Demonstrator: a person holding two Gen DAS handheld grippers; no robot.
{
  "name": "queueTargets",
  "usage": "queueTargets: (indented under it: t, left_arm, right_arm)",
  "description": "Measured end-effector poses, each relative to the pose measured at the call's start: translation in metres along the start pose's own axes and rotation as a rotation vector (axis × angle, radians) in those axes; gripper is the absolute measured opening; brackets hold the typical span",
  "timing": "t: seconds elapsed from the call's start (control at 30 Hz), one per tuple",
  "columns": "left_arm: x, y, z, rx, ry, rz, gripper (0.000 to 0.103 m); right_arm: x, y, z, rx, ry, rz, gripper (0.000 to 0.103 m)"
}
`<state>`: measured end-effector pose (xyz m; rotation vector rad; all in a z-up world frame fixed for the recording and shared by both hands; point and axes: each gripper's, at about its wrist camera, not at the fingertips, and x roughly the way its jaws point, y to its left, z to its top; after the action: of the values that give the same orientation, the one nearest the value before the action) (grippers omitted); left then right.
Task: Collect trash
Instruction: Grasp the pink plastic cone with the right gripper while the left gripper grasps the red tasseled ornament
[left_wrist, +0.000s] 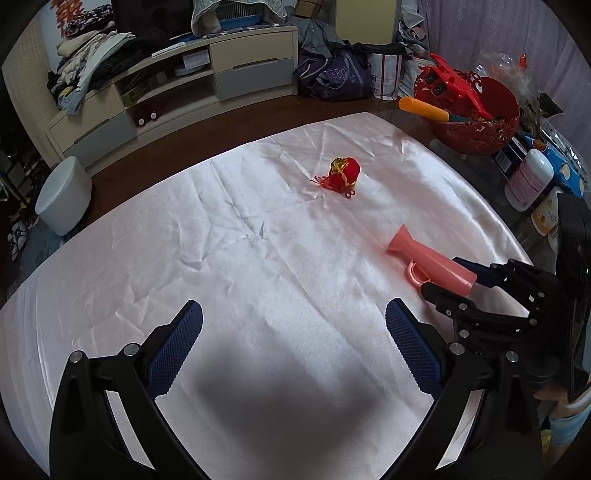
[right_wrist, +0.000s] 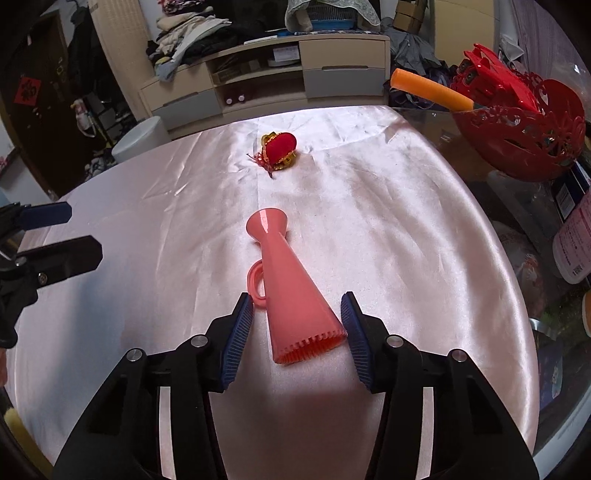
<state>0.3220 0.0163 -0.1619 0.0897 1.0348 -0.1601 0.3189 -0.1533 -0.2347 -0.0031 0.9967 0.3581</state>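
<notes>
White cloth; right gripper jaws flank pink horn.

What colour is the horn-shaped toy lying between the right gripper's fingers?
Pink horn-shaped toy; clearest in the right wrist view.

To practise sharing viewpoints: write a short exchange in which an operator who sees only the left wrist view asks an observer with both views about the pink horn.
Operator: Is the right gripper around the pink horn?
Observer: Yes, one of its fingers stands on each side of the wide end.
Operator: Is it gripped yet?
Observer: Not visibly; a gap shows between one finger and the horn, which lies on the cloth.
</notes>
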Motion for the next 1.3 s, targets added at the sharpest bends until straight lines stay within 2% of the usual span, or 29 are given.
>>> queueTargets:
  t: [0.07, 0.17, 0.3, 0.47, 0.7, 0.8, 0.83, 0.87, 1.07, 1.3]
  left_arm:
    - [0.011, -0.003, 0.010, 0.009, -0.003, -0.008, 0.094]
    - [0.029, -0.005, 0.029, 0.004, -0.014, -0.021, 0.094]
    - [0.054, -0.016, 0.053, 0.033, -0.026, -0.026, 0.091]
    - [0.087, -0.027, 0.081, 0.040, -0.033, -0.047, 0.082]
    - [0.120, -0.042, 0.106, 0.066, -0.046, -0.056, 0.070]
    - [0.130, -0.045, 0.110, 0.075, -0.029, -0.076, 0.051]
    - [0.132, -0.045, 0.110, 0.075, -0.020, -0.081, 0.039]
    - [0.132, -0.045, 0.109, 0.075, -0.022, -0.076, 0.032]
    - [0.108, -0.042, 0.089, 0.069, -0.006, -0.096, 0.031]
    - [0.024, -0.047, 0.042, 0.097, -0.050, -0.098, 0.031]
  right_arm:
    - [-0.001, -0.002, 0.001, 0.005, -0.022, -0.008, 0.037]
    - [-0.006, -0.014, 0.004, 0.046, -0.051, -0.008, 0.037]
    - [-0.018, -0.037, 0.011, 0.088, -0.085, -0.063, 0.037]
    - [-0.027, -0.057, 0.016, 0.129, -0.108, -0.084, 0.037]
    - [-0.014, -0.060, 0.016, 0.126, -0.093, -0.086, 0.037]
    - [-0.012, -0.059, 0.015, 0.130, -0.093, -0.091, 0.037]
    - [-0.012, -0.059, 0.014, 0.133, -0.095, -0.093, 0.037]
    - [-0.012, -0.059, 0.014, 0.135, -0.095, -0.092, 0.037]
    - [-0.026, -0.050, 0.011, 0.128, -0.092, -0.088, 0.037]
    - [-0.077, -0.032, 0.000, 0.128, -0.108, -0.111, 0.037]
